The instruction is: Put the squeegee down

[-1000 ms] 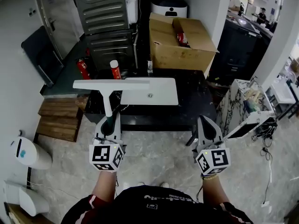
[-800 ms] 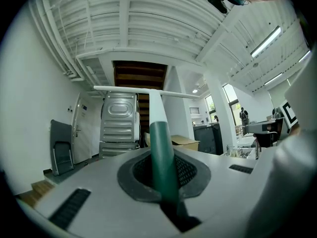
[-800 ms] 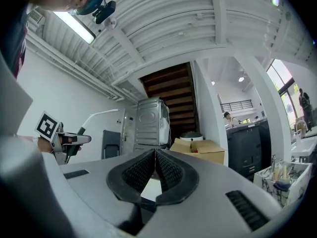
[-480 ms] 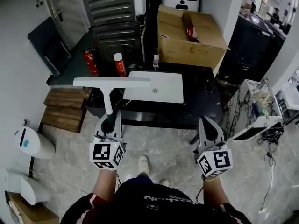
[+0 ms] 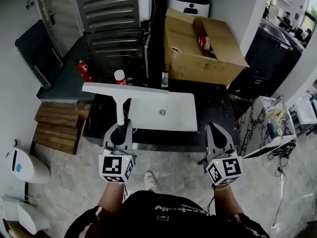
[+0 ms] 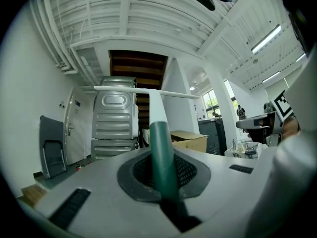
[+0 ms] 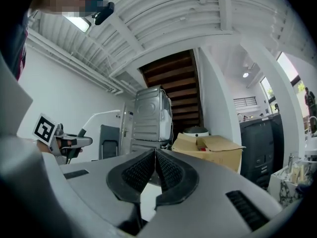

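The squeegee has a white blade [image 5: 124, 89] on a white stem and a dark green handle [image 5: 119, 132]. My left gripper [image 5: 119, 127] is shut on that green handle and holds the squeegee upright-forward, with the blade over the back left of the white basin [image 5: 171, 114] set in a black counter [image 5: 215, 105]. In the left gripper view the green handle [image 6: 161, 155] sits pinched between the pads and the blade [image 6: 148, 90] spans above. My right gripper [image 5: 216, 130] is at the counter's front right edge, shut and empty; its pads [image 7: 168, 171] meet.
An open cardboard box [image 5: 203, 46] stands behind the counter, with a red spray can [image 5: 120, 77] and a grey ribbed machine [image 5: 109, 14] to its left. A fire extinguisher [image 5: 82, 69], wooden steps [image 5: 57, 128] and a white bin [image 5: 22, 165] are left; a marble stand [image 5: 267, 125] is right.
Both grippers have moved forward to the counter's front edge. The squeegee has travelled with the left gripper, so its blade now hangs over the basin's back left corner.
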A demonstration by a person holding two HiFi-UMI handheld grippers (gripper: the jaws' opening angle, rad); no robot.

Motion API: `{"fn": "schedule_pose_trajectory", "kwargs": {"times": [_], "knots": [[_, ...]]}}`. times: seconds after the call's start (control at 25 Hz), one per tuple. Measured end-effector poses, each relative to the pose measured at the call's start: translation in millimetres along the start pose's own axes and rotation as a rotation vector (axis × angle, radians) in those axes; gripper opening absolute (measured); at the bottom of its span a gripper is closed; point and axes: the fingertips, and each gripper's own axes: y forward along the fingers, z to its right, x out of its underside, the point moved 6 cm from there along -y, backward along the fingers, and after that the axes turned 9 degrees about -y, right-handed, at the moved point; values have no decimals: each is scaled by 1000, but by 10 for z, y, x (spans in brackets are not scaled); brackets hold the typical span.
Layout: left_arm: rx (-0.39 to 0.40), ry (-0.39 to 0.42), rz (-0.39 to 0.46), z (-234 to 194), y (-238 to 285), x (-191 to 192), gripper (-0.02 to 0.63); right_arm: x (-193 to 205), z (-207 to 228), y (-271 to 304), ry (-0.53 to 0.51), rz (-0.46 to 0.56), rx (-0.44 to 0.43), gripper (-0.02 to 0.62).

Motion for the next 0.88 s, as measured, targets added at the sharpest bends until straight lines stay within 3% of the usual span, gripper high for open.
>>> {"fn": "schedule_pose_trajectory", "kwargs": {"times": [0.2,0.36,0.6,0.88], "knots": [[31,-19,-8,-493,431,33,29,-134,-238,886,-17,19,-38,40],[7,-16,-19,-821,621,101,29,-150,-487,1400,-43,19,-109,40],[-117,-37,-50,-1255,721,206,29,-39,-636,2002,-33,6,-212,40],[-318,-65,-117,-1604,615,477,29,175,-968,2617,1,24,-376,40]]}}
